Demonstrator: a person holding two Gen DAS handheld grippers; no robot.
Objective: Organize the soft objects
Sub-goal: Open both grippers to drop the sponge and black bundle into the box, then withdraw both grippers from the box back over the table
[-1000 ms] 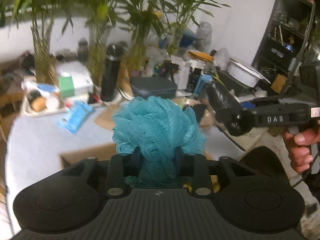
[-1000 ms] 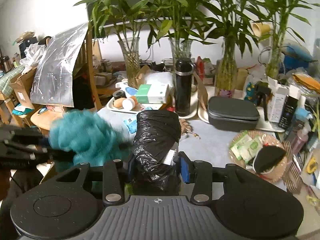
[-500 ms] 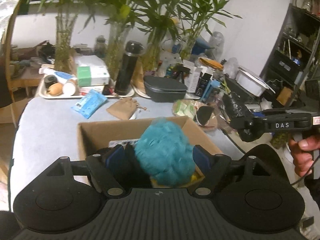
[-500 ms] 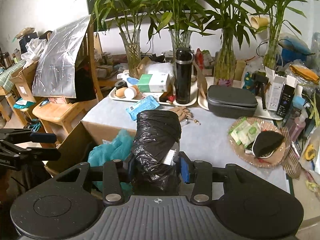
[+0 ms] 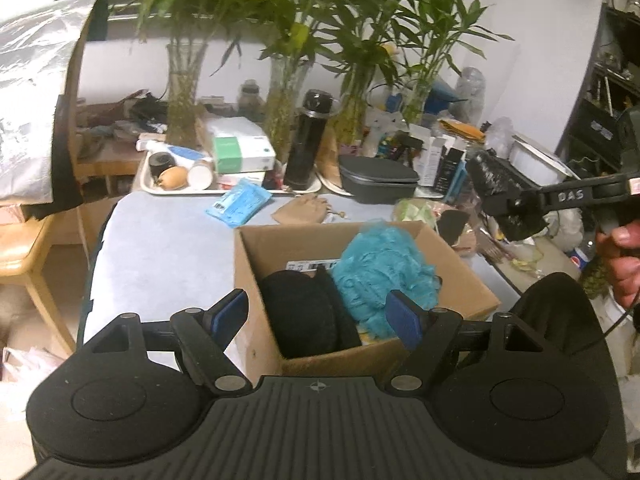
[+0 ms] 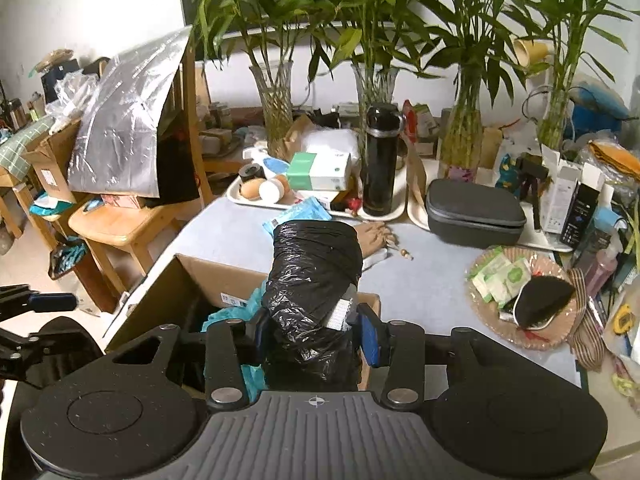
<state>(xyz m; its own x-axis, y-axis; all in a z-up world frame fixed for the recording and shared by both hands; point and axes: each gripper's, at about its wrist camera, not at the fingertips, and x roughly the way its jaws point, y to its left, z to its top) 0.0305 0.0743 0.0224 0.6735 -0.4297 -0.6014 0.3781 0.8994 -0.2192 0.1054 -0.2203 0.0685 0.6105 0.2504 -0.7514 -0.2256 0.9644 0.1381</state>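
Since a second ago, my left tool (image 5: 320, 314) has let go of the teal bath pouf (image 5: 382, 270); its jaws have just been opening and now stand wide apart with nothing pressed between them. That pouf now lies inside the cardboard box (image 5: 256, 256) on the worktop (image 5: 160, 248), beside a black soft item (image 5: 304, 312). To the right, my right tool (image 6: 314, 334) grips a black plastic-wrapped bundle (image 6: 316, 276) over the box's edge.

A fluffy blue bath puff (image 5: 382, 276) sits in the cardboard box (image 5: 256, 276) beside a soft black thing (image 5: 304, 312). A crinkly black bag roll (image 6: 314, 280) is above the box.
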